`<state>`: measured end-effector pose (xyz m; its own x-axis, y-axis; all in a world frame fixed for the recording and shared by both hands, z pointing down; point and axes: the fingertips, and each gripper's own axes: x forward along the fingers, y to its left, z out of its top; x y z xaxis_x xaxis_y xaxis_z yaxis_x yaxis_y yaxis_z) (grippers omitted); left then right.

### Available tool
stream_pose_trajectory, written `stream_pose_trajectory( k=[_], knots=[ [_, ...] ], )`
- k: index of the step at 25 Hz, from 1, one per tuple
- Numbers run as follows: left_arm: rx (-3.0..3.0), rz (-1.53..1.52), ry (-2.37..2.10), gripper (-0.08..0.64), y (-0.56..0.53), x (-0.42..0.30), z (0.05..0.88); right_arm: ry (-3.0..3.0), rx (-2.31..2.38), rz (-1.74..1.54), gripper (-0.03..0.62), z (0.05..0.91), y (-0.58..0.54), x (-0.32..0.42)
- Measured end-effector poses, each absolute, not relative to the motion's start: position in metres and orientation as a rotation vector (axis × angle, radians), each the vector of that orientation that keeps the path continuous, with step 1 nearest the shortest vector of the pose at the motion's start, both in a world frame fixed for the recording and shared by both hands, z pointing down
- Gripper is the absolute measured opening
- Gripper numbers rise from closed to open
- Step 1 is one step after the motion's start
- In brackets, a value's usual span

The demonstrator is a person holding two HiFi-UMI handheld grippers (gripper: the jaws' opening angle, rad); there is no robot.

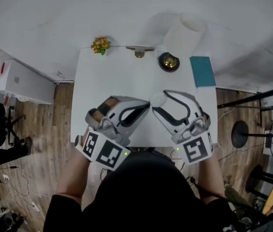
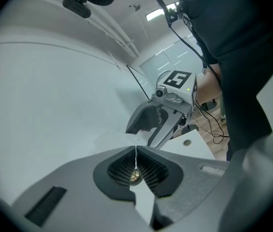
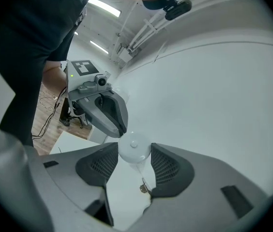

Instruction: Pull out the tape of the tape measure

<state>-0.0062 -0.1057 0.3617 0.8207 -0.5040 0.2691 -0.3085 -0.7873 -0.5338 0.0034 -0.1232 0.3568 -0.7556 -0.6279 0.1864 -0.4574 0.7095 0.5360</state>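
Observation:
A small round white tape measure [image 1: 158,99] hangs over the near half of the white table [image 1: 112,76]. My right gripper [image 1: 159,105] is shut on its case [image 3: 134,149], a pad against each side. A small brass ring [image 3: 144,188] dangles below the case. My left gripper [image 1: 146,108] comes in from the left, tip to tip with the right one. Its jaws are shut on the thin white tape end [image 2: 136,154], seen edge-on between the pads, with a brass bit [image 2: 135,177] further back. In the right gripper view, the left gripper [image 3: 118,129] touches the case.
At the table's far edge stand orange flowers [image 1: 100,44], a metal clip [image 1: 139,50], a dark brass bell [image 1: 168,62] and a teal book [image 1: 202,70]. A white cylinder [image 1: 185,33] is behind them. Stands and cables [image 1: 245,134] are on the wooden floor to the right.

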Motion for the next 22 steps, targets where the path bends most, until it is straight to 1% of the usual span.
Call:
stream_pose_trajectory(
  k=[14, 22],
  knots=[
    [-2.474, -0.562, 0.680, 0.011, -0.107, -0.023, 0.351, -2.597, 0.972, -0.576, 0.219, 0.352, -0.132, 0.016],
    [-2.448, -0.539, 0.688, 0.011, -0.104, -0.025, 0.343, -2.610, 1.002, -0.600, 0.219, 0.343, -0.134, 0.018]
  ],
)
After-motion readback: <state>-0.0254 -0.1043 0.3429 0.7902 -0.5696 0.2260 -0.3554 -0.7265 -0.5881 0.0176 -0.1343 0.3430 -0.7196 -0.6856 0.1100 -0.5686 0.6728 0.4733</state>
